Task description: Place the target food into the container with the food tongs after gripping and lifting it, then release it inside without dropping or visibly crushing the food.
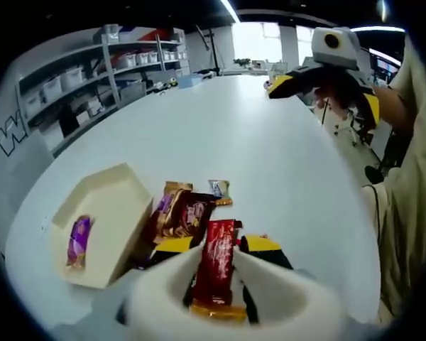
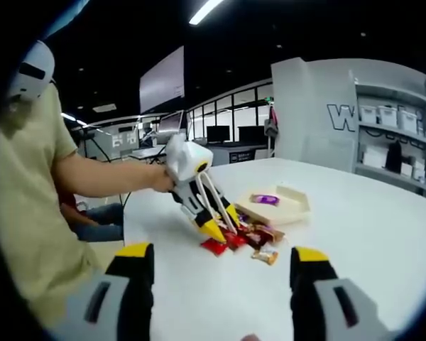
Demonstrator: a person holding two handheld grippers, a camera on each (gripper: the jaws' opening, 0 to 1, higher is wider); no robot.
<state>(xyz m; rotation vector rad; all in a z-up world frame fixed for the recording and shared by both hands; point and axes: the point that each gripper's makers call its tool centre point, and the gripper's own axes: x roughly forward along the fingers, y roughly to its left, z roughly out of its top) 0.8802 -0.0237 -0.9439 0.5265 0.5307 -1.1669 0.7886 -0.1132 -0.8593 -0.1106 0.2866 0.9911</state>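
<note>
The left gripper [image 1: 214,284] has its fingers [image 1: 169,284] closed on white food tongs [image 1: 270,295], and the tong arms pinch a red snack bar [image 1: 217,266] between them. In the right gripper view this same gripper [image 2: 214,229] angles down to the pile, its yellow tips at the red bar [image 2: 214,246], which still looks to be touching the bench [image 2: 383,241]; whether it has left the surface cannot be told.

The container [image 1: 103,217], a cream angular tray, sits on the white bench [image 1: 270,156] just beside the pile of snacks. A purple wrapped snack [image 1: 78,240] lies inside it; in the right gripper view the tray [image 2: 287,206] with its purple snack [image 2: 264,199] is just behind the pile.

Next to the tray lie a brown-and-gold packet [image 1: 167,206] and a dark red packet [image 1: 192,213], overlapping each other, with a small blue-and-gold candy [image 1: 219,189] just beyond them. The red bar is the piece of the pile farthest from the tray.

The right gripper [image 2: 224,273] hangs above the bench, well apart from the tray, its yellow-tipped fingers [image 2: 131,266] spread wide and holding nothing. In the left gripper view it [image 1: 323,82] is raised over the far side of the bench, held by a person in a pale shirt [image 1: 412,177]. Shelves with bins [image 1: 99,78] stand along the wall behind the tray.
</note>
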